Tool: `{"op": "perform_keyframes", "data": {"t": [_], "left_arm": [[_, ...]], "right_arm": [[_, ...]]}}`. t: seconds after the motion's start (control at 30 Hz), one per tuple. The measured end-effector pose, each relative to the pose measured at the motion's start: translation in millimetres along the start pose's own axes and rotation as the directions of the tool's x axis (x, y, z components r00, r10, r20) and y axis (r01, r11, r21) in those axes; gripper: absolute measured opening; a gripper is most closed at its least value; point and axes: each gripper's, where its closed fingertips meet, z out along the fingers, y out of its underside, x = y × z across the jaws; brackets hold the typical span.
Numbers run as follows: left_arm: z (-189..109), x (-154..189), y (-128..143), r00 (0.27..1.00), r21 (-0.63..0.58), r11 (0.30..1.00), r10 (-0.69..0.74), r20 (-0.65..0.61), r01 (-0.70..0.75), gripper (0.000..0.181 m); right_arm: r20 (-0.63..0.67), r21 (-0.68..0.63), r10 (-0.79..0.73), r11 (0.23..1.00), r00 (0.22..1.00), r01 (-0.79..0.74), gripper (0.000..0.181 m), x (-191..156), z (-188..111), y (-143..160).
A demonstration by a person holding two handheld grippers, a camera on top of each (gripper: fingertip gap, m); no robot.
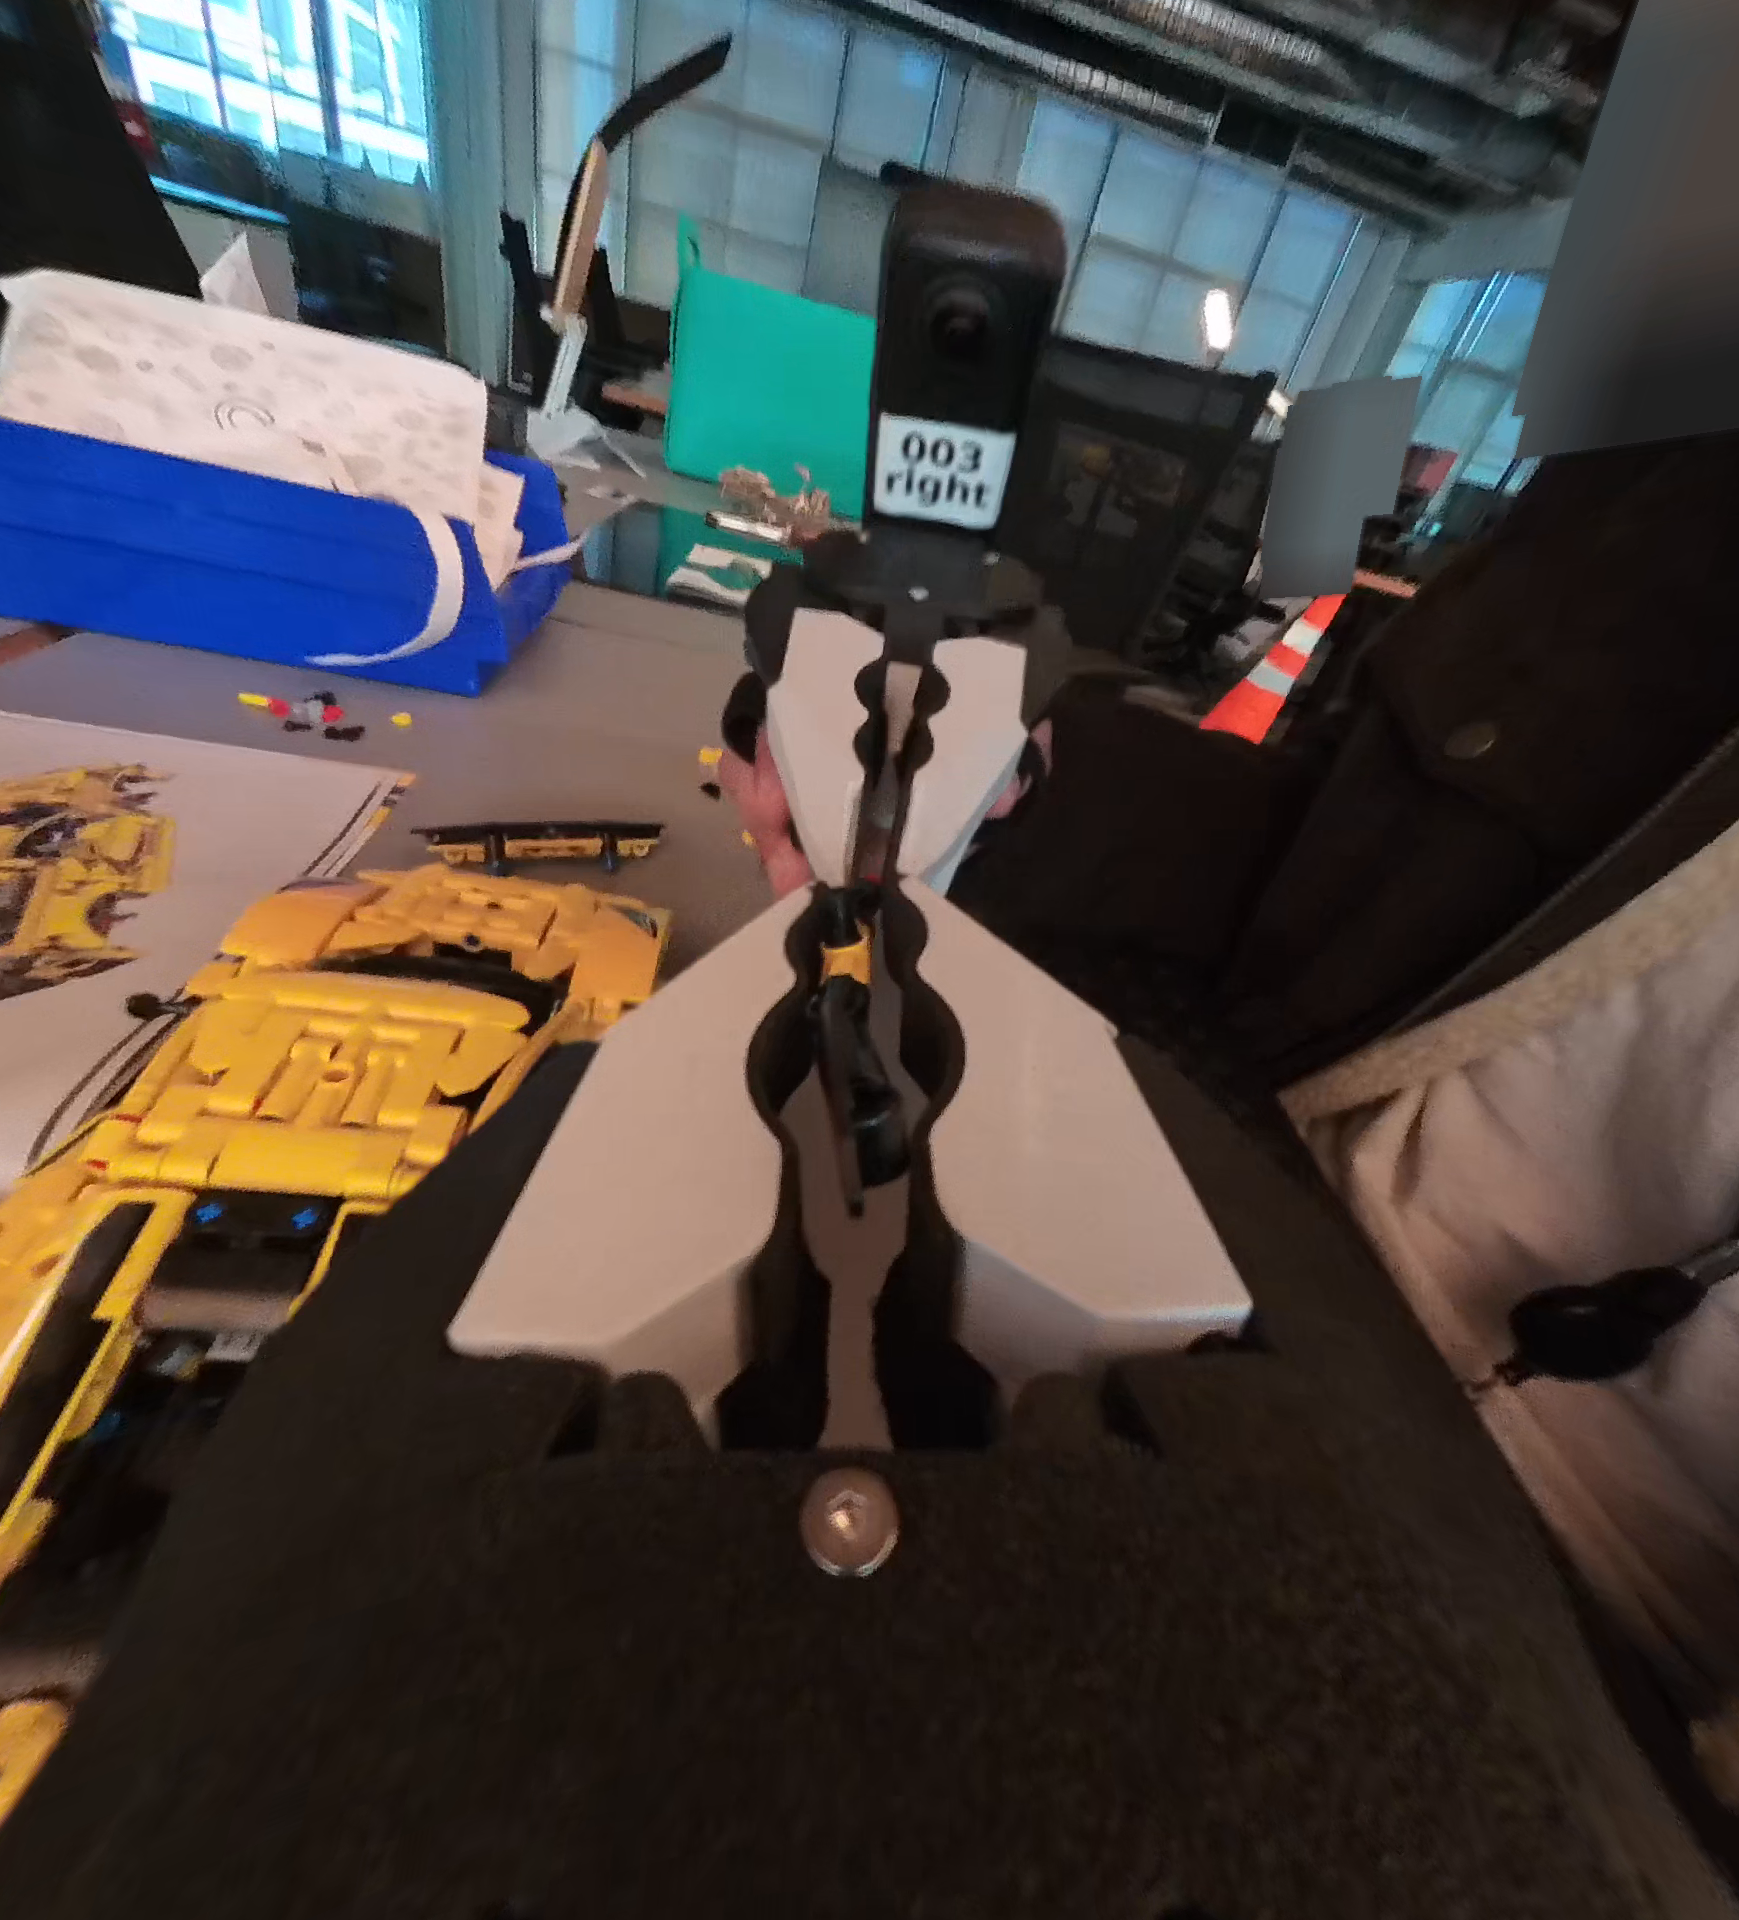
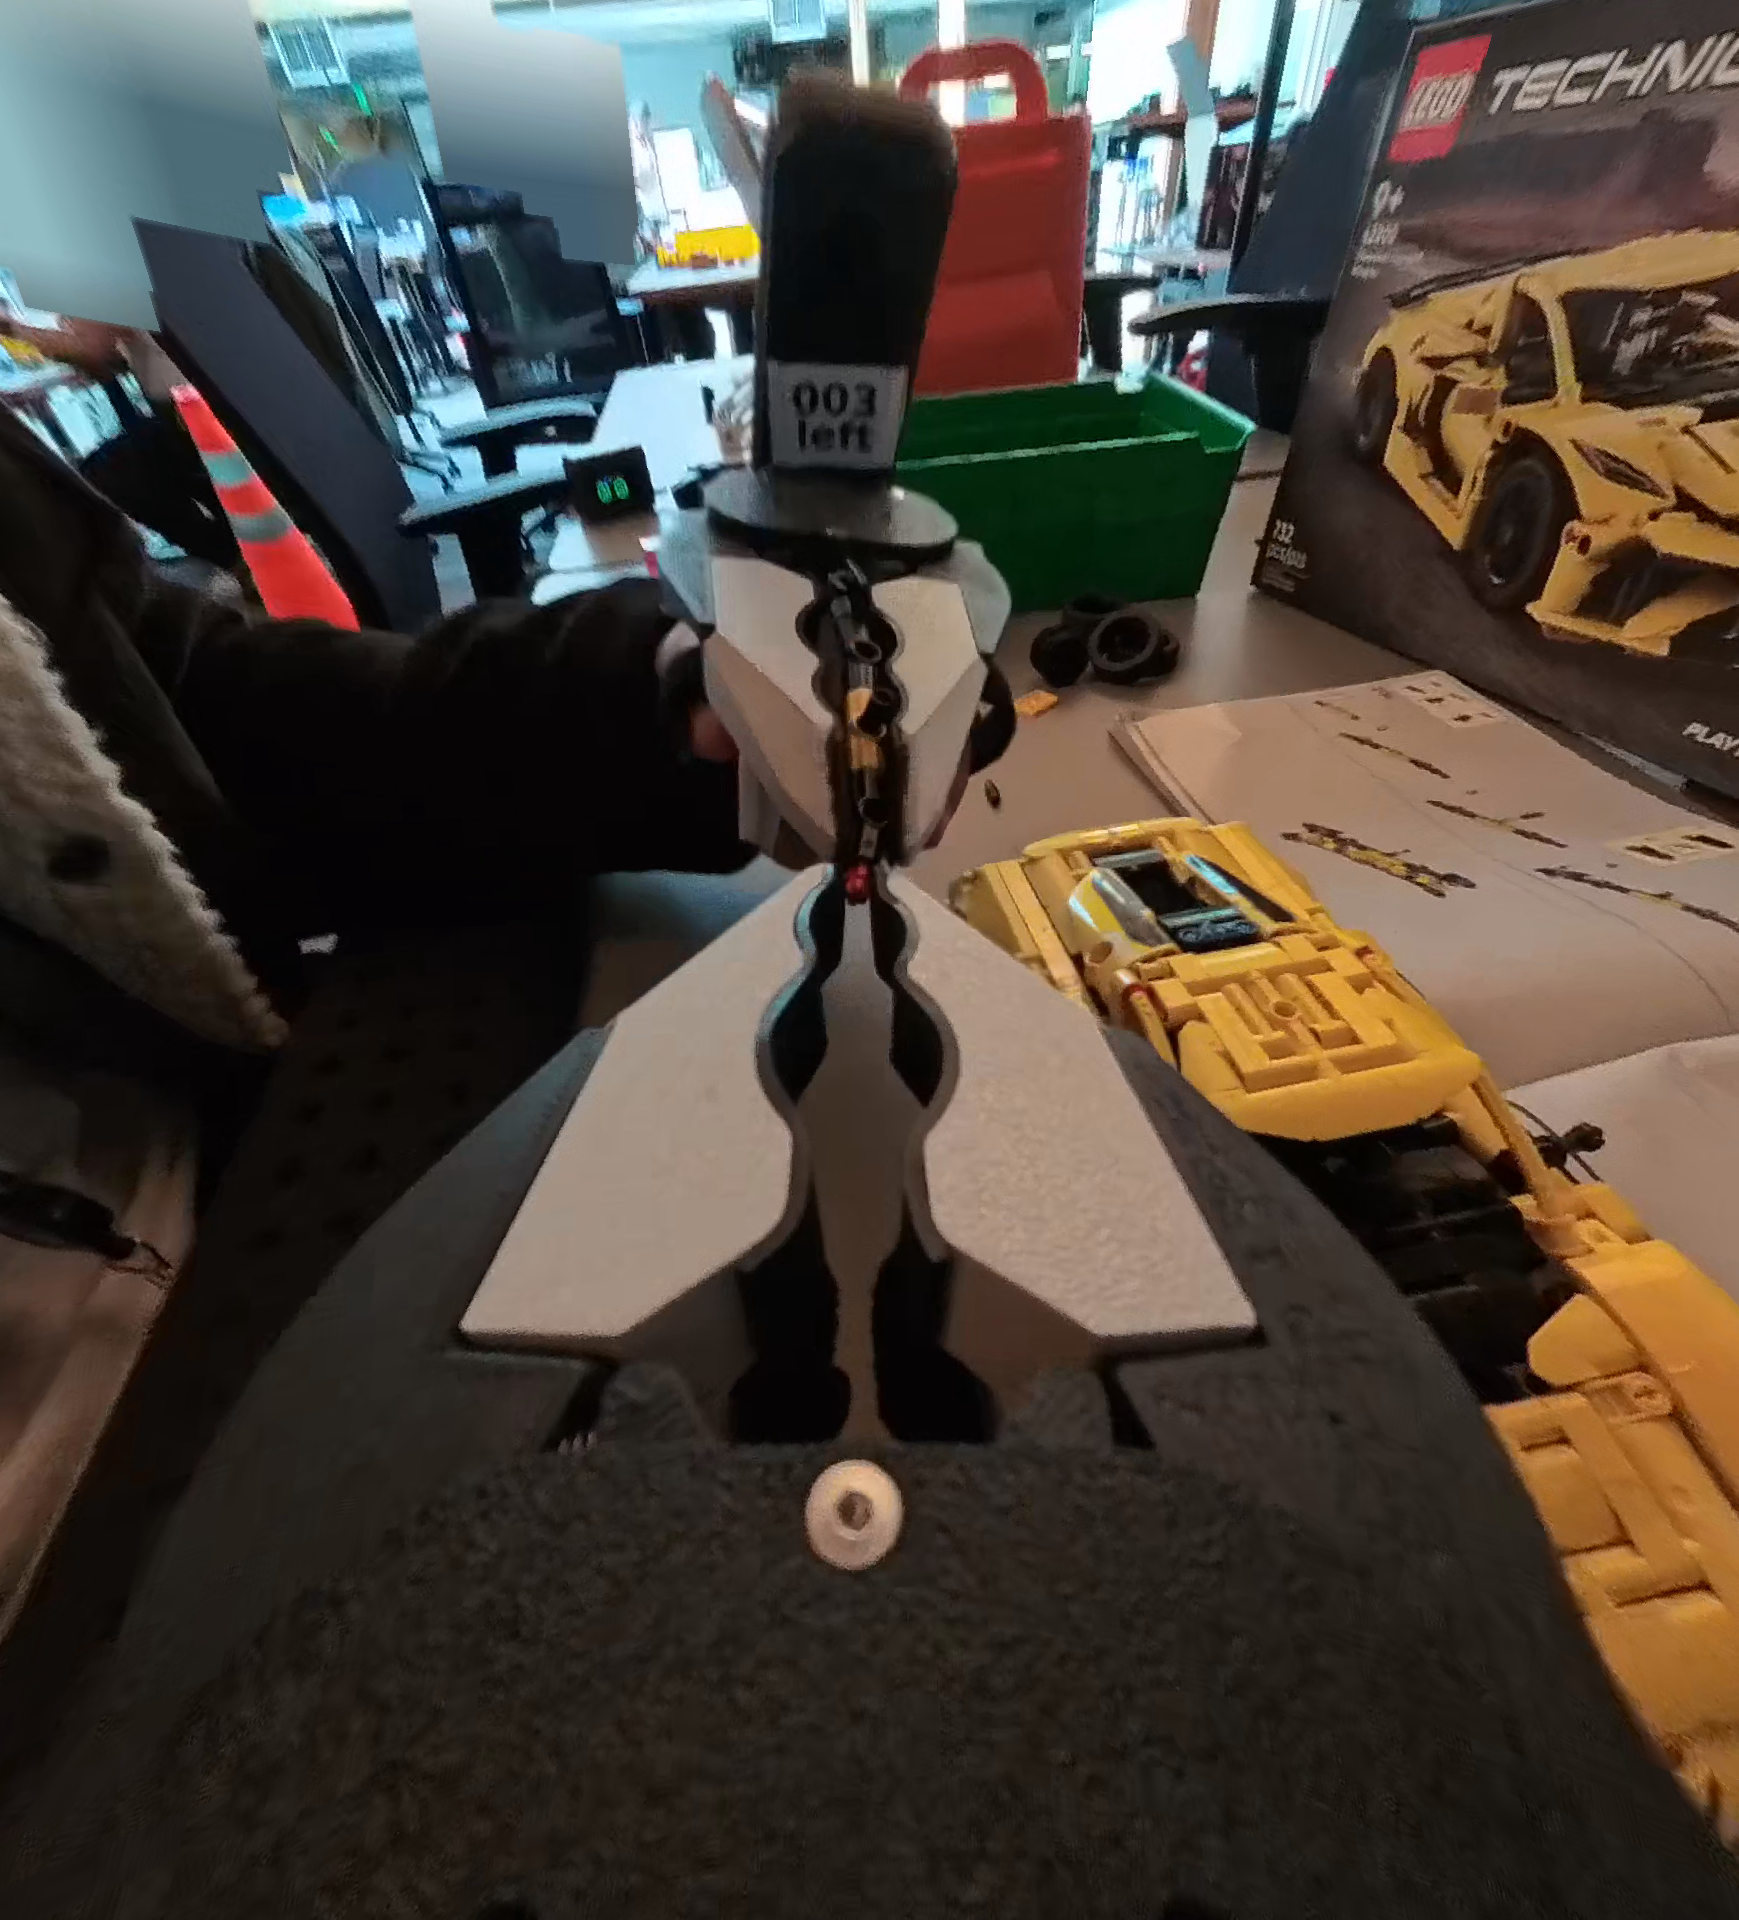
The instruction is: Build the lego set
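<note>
My left gripper [image 1: 849, 902] is shut on a slim black lego beam assembly with a yellow part [image 1: 849, 997]. The assembly also shows in the right wrist view [image 2: 860, 717], standing between those fingers. My right gripper [image 2: 857, 881] faces it tip to tip and is shut on a small piece with a red end [image 2: 857, 885], which touches the assembly's end. In the left wrist view the right gripper [image 1: 873, 868] shows beyond my own tips. Both are held in the air beside the yellow lego car [image 1: 325, 1049] [image 2: 1291, 1039], which lies on the table.
The car lies on open instruction pages [image 1: 34, 883] [image 2: 1467, 831]. A black-and-yellow sub-assembly [image 1: 543, 842] and loose small parts [image 1: 314, 712] lie beyond it. A blue bin [image 1: 169, 561], a green bin [image 2: 1073, 488], black tyres [image 2: 1104, 649] and the set's box [image 2: 1571, 416] stand behind. The person's coat [image 1: 1571, 1143] is close. My left and right fingertips are right by each other.
</note>
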Motion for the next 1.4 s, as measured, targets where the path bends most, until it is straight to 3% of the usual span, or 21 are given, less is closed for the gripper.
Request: {"op": "perform_keyframes", "data": {"t": [0.13,0.17,0.3,0.43,0.57,0.73,1.17,1.3,1.4], "left_arm": [[-10.3,-10.7,4.4,0.994,-0.074,0.995,0.077,0.084,-0.07,0.008],[-16.7,-19.2,3.3,0.987,-0.079,0.994,0.089,0.136,-0.079,0.008],[-63.3,-65.2,-24.6,0.919,0.082,0.994,0.032,0.393,-0.07,0.008],[-92.5,-77.6,-43.4,0.884,0.21,0.973,-0.017,0.467,-0.092,0.008],[-92.7,-79.8,-43.4,0.871,0.199,0.974,-0.005,0.491,-0.106,0.008],[-88.7,-75.7,-44.9,0.884,0.203,0.973,-0.001,0.467,-0.106,0.008],[-83.3,-73.3,-42.3,0.894,0.192,0.977,0.001,0.447,-0.096,0.008],[-85.7,-74.5,-43.1,0.893,0.203,0.975,-0.01,0.45,-0.091,0.008],[-86.0,-74.7,-43.0,0.893,0.204,0.975,-0.012,0.449,-0.09,0.008]], "right_arm": [[-0.071,-0.03,0.002,1.0,0.998,-0.004,0.005,7.4,10.2,5.5],[-0.1,-0.054,-0.023,0.998,0.995,0.018,0.013,10.1,13.5,9.3],[0.0,-0.356,-0.035,0.934,0.999,0.033,0.03,-16.8,40.6,61.0],[0.066,-0.514,-0.13,0.846,0.989,0.145,0.032,-48.8,73.3,99.1],[0.037,-0.532,-0.252,0.814,0.967,0.232,0.031,-46.4,85.1,101.8],[0.079,-0.575,-0.284,0.77,0.955,0.277,0.029,-46.6,91.5,116.3],[0.051,-0.579,-0.308,0.766,0.95,0.28,0.008,-32.8,91.3,111.7],[0.037,-0.482,-0.12,0.867,0.992,0.123,0.001,-37.6,90.7,94.9],[0.025,-0.465,0.009,0.885,1.0,0.004,0.002,-31.6,82.0,92.0]]}}
